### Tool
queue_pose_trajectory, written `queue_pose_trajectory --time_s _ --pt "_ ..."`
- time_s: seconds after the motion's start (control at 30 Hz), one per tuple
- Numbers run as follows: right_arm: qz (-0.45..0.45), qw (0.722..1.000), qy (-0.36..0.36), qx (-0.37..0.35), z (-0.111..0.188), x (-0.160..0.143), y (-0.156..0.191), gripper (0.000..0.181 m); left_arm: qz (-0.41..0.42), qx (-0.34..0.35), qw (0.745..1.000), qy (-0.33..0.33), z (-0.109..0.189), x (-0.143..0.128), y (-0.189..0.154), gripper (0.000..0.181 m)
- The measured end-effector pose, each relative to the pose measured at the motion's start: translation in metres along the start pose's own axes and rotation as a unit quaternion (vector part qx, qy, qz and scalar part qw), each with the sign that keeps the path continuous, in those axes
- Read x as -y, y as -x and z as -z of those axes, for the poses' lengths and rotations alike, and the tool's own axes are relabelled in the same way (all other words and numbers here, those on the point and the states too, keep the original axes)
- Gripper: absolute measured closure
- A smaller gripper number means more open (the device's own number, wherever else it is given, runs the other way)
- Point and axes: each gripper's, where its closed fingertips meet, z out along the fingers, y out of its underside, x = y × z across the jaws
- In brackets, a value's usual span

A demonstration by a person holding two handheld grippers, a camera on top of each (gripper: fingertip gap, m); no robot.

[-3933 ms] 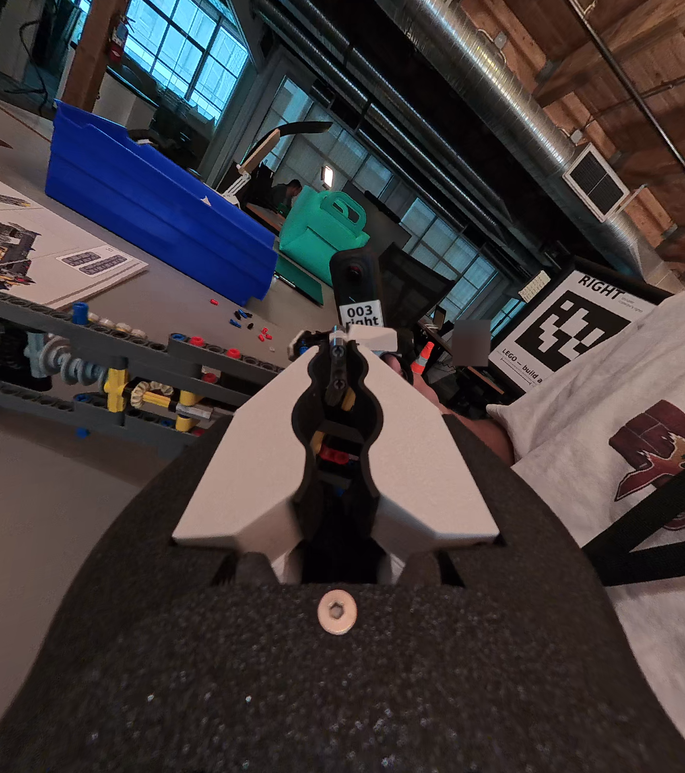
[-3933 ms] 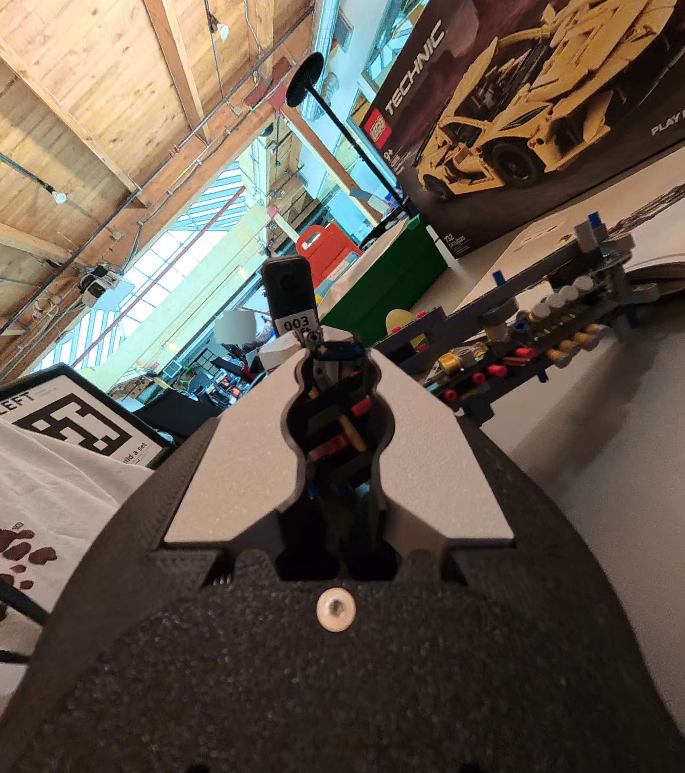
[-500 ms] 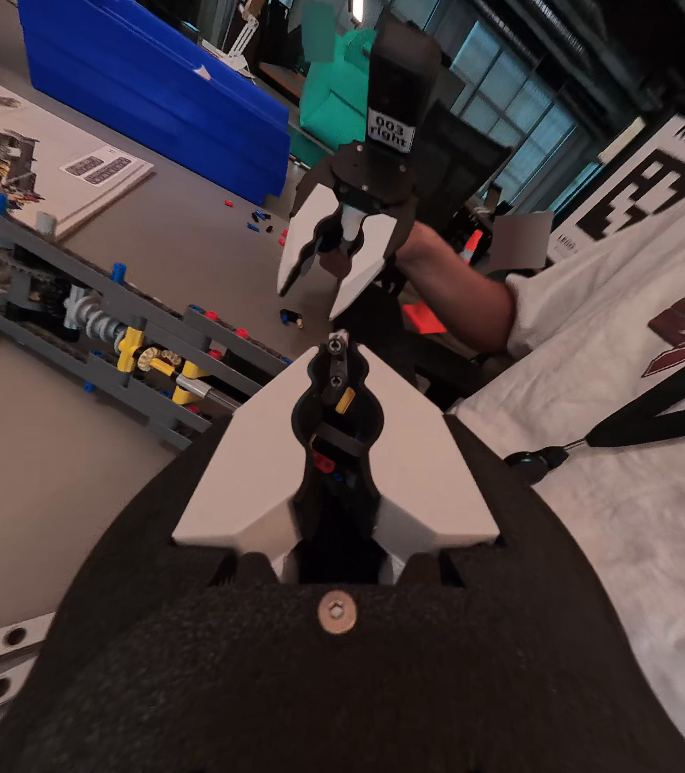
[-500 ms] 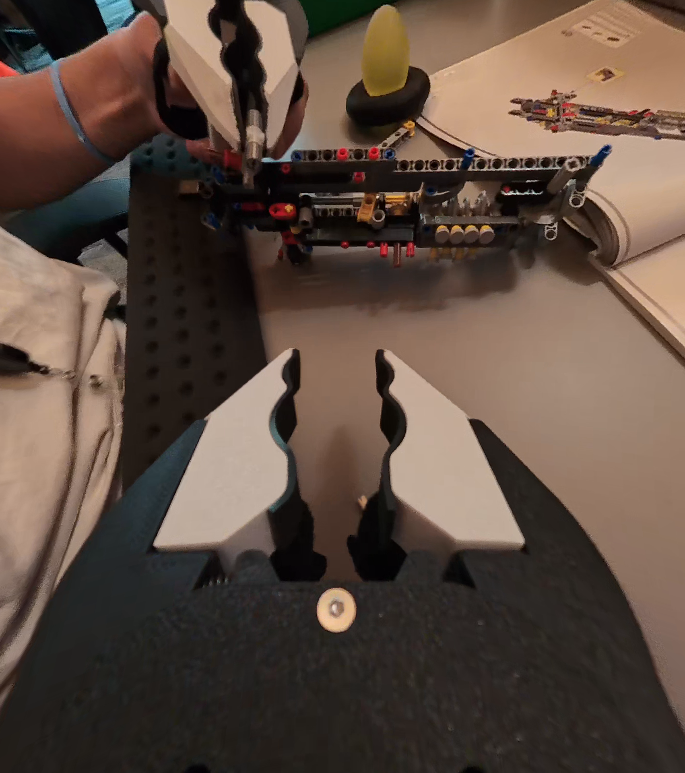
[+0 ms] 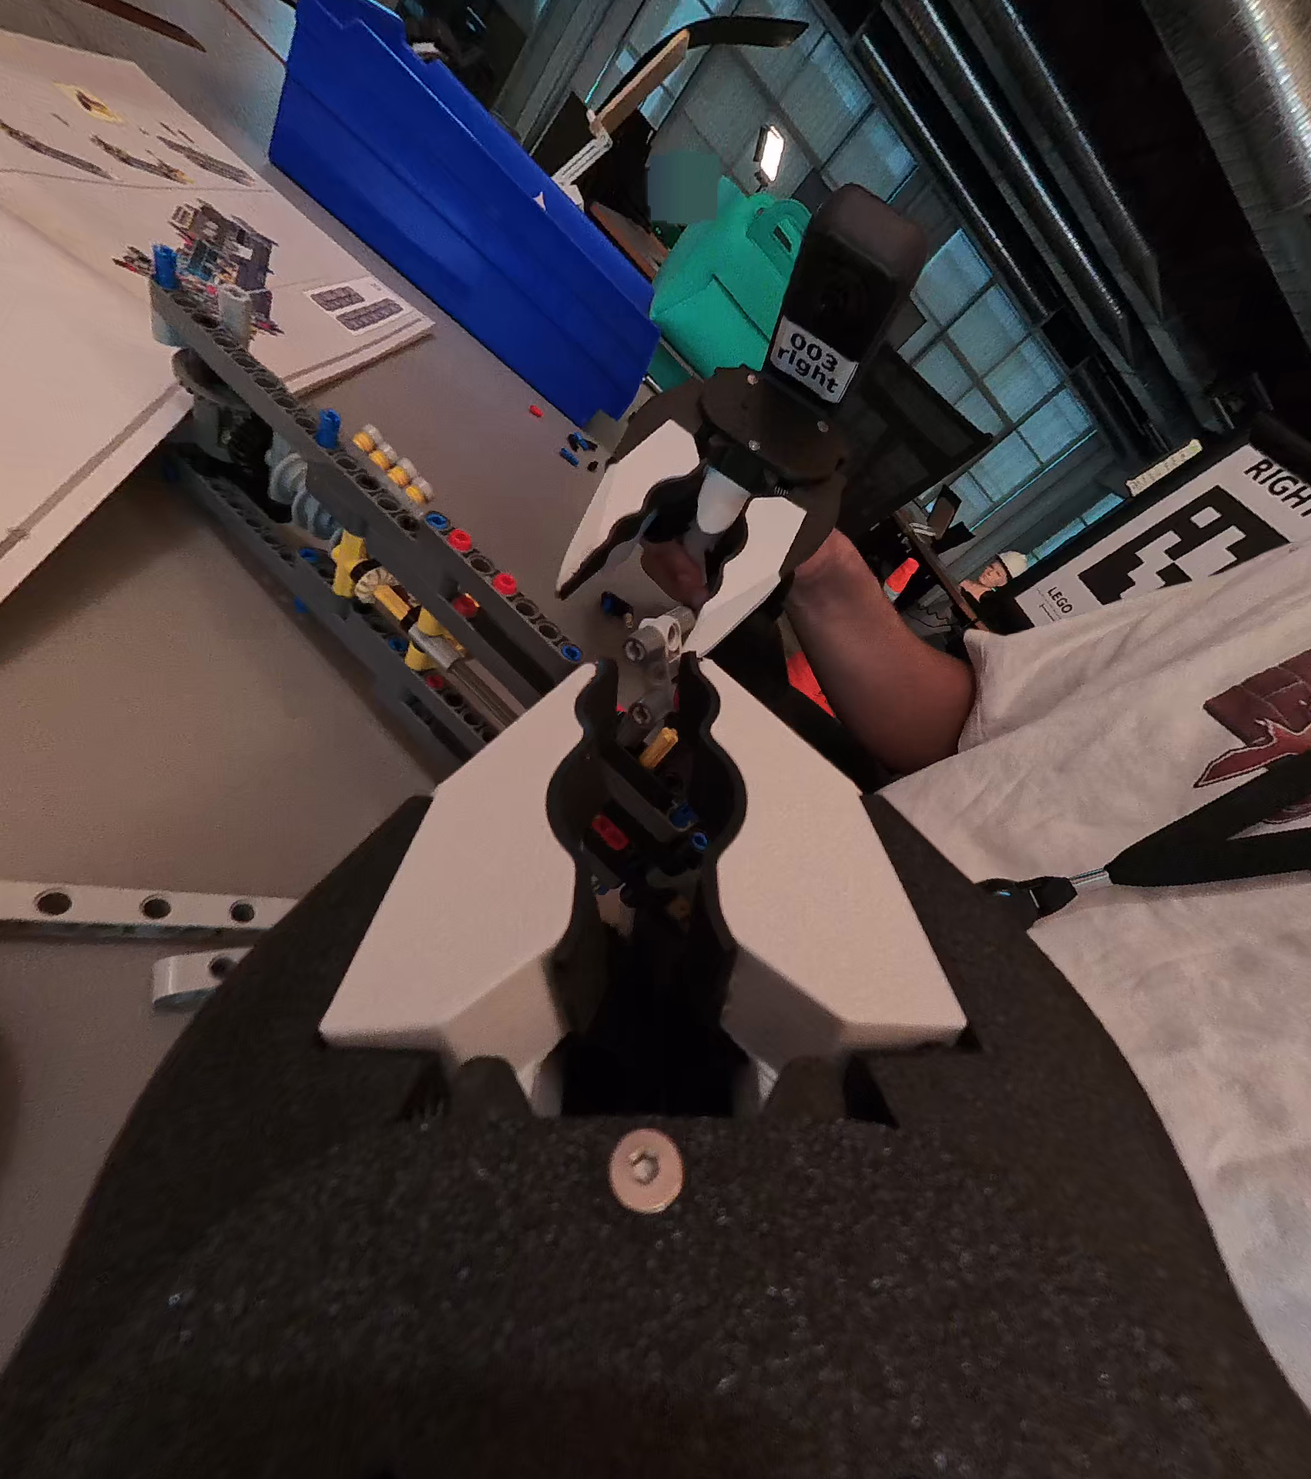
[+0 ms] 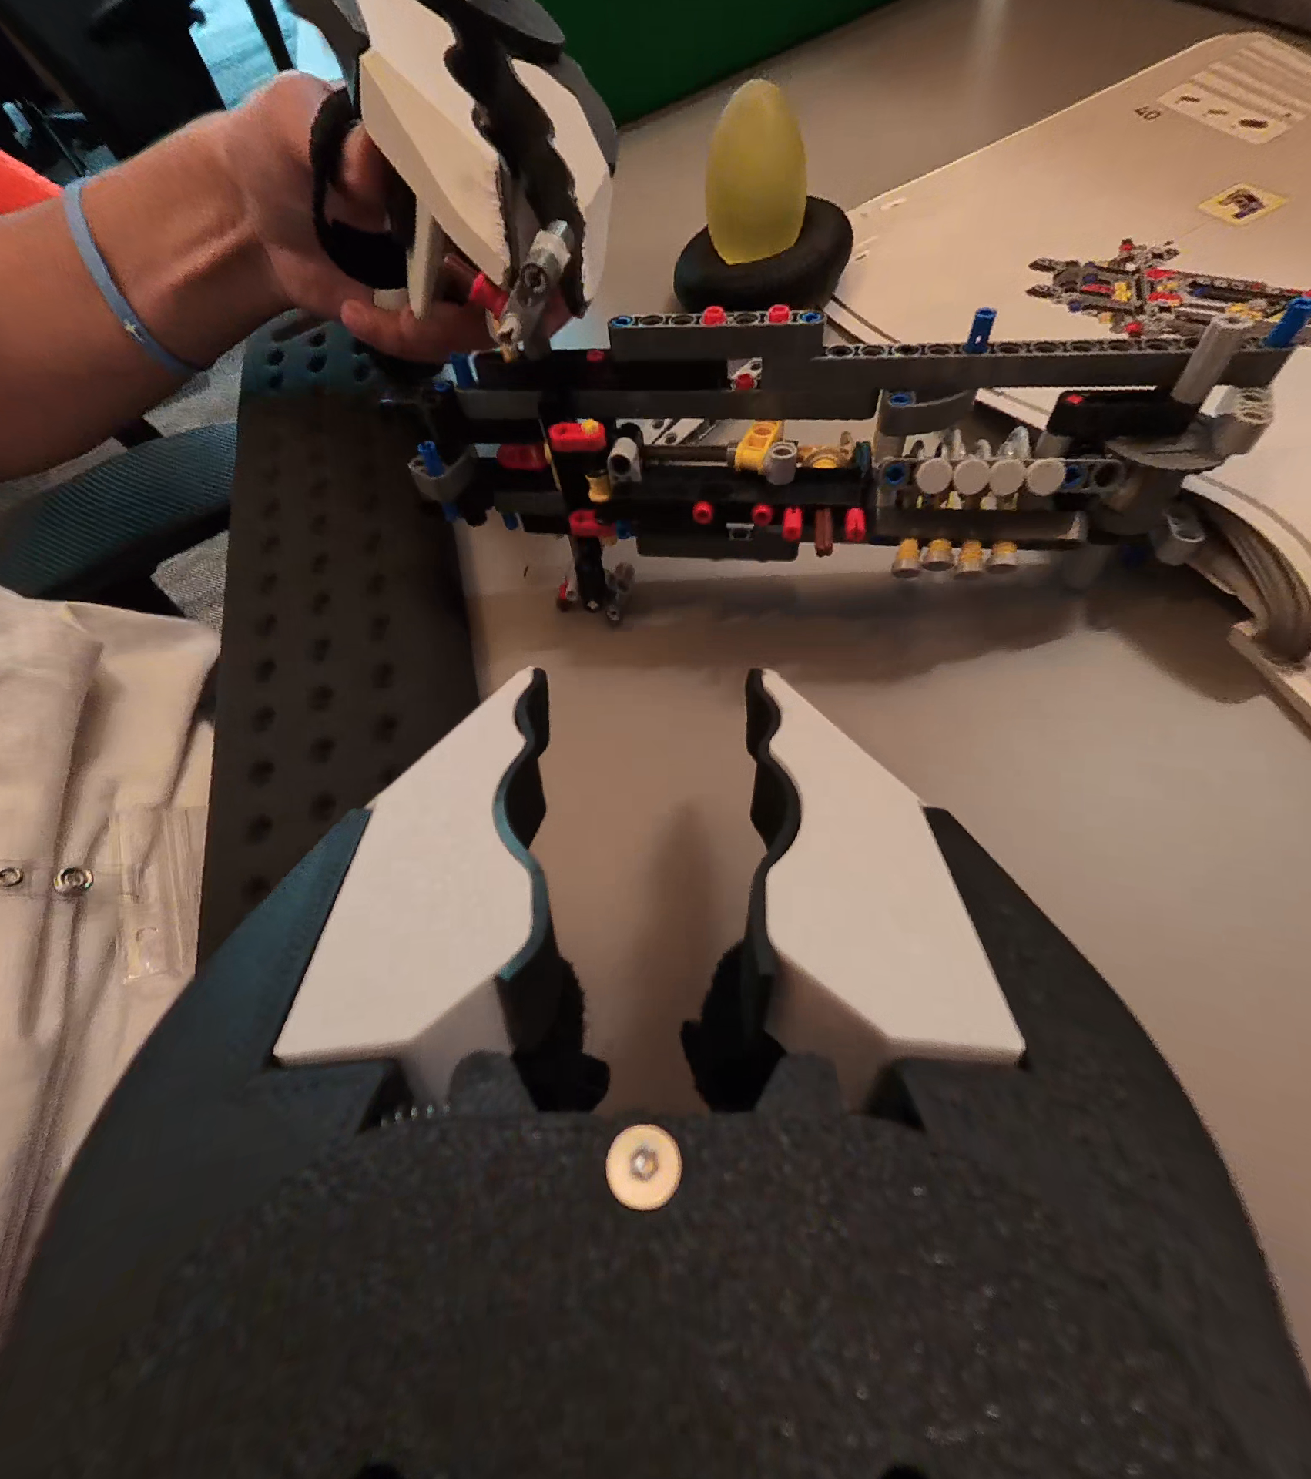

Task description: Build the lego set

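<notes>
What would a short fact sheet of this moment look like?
Left tongs: shut on a small lego piece
Right tongs: open, nothing between them
Lego model: long grey frame lying on the table
Booklet: open behind the model
Yellow egg shape: upright in a black tyre

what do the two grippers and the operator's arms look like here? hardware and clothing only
Both grippers, left and right, share one build: two white wedge fingers with wavy black inner pads, a black textured body and one silver screw. The right carries a black camera stalk with a white sticker. The operator wears a white printed t-shirt and a light blue wristband.
</notes>
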Motion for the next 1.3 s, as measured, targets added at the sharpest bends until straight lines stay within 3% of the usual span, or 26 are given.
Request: queue_pose_trajectory --time_s 0.17,0.3,0.33,0.43,0.53,0.6,0.77,0.9,1.13,1.23,1.3 --pt "-0.047 0.999 0.006 -0.001 -0.039 0.007 -0.002 0.133 -0.001 0.015 1.0 0.006 0.015 -0.002 0.002 0.176" --pt "-0.134 0.99 -0.036 0.017 -0.055 0.024 0.007 0.14 0.008 0.008 1.0 0.005 0.01 -0.007 -0.001 0.181" --pt "-0.169 0.985 -0.043 0.008 -0.056 0.024 0.003 0.147 0.008 0.006 1.0 0.012 0.008 -0.009 -0.002 0.181" --pt "-0.286 0.953 -0.067 0.079 -0.055 0.028 0.011 0.158 0.006 -0.002 1.0 -0.001 0.005 -0.004 -0.005 0.181" --pt "-0.358 0.919 -0.083 0.141 -0.048 0.03 0.017 0.158 0.004 -0.019 1.0 0.011 0.0 -0.007 -0.01 0.181" --pt "-0.39 0.901 -0.097 0.164 -0.041 0.034 0.016 0.145 0.007 -0.025 1.0 0.018 -0.004 -0.009 -0.011 0.181" --pt "-0.454 0.875 -0.069 0.155 -0.049 0.031 -0.002 0.161 0.018 -0.045 0.999 0.024 -0.011 -0.009 -0.015 0.181" --pt "-0.453 0.882 -0.021 0.129 -0.046 0.028 -0.004 0.17 0.025 -0.04 0.998 0.031 -0.009 -0.012 -0.013 0.181" --pt "-0.383 0.919 0.089 0.018 -0.009 0.02 -0.013 0.173 0.005 -0.015 0.999 0.039 -0.019 -0.011 -0.011 0.174" --pt "-0.325 0.929 0.168 -0.05 0.015 0.012 -0.026 0.174 -0.017 0.013 0.999 0.035 -0.02 -0.008 -0.008 0.175" --pt "-0.297 0.921 0.237 -0.088 0.033 0.002 -0.032 0.175 -0.041 0.045 0.998 0.036 -0.019 -0.007 -0.004 0.174"
